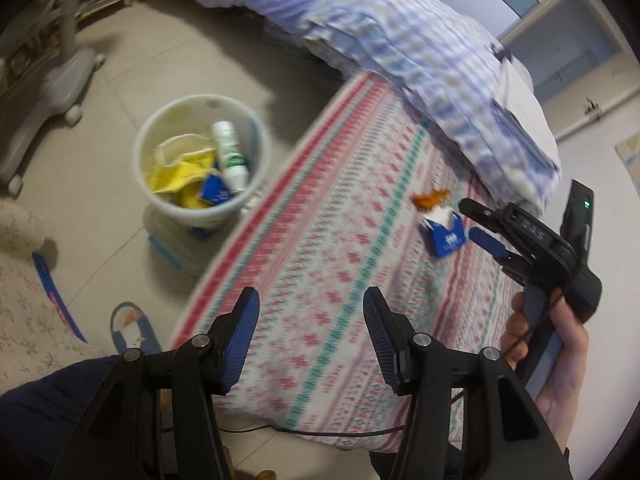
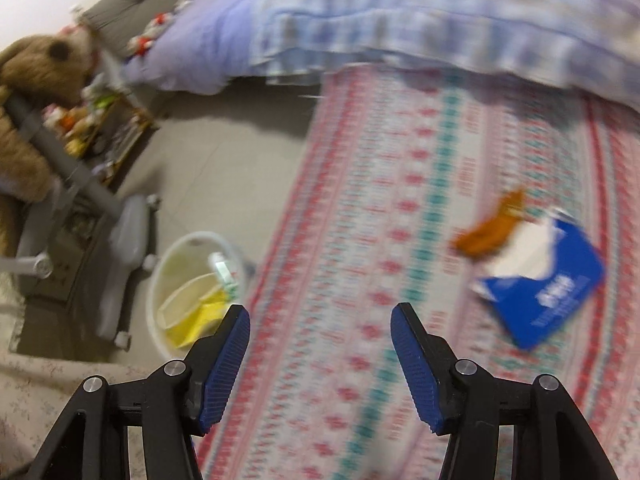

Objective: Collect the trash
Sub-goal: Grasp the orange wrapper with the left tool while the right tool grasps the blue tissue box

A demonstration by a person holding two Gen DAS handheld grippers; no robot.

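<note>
- Left gripper (image 1: 310, 340): jaws apart, nothing between the pads; it hangs over the patterned bed sheet (image 1: 340, 280) near the bed's floor-side edge.
- Right gripper (image 2: 320, 364): jaws apart too, empty, pointing down at the sheet.
- Remaining trash: blue carton (image 2: 548, 284), torn open, and an orange wrapper (image 2: 492, 228) touching its top edge, both on the sheet near the folded checked quilt (image 1: 440, 80), well in from the bed edge.
- White bin (image 1: 200, 160) stands on the floor just beside the bed; already holds yellow bags, a bottle and a blue box.
- Risks, my read:
  - Both views are smeared, so aim at the carton may be off; pads could pinch the sheet instead.
  - Carton is flat and flimsy, so it could slip or crumple out of the grip.
  - Wrapper is thin and touches the carton; grabbing one may drag or flick the other.
  - A drop short of the bin would land on the floor.
</note>
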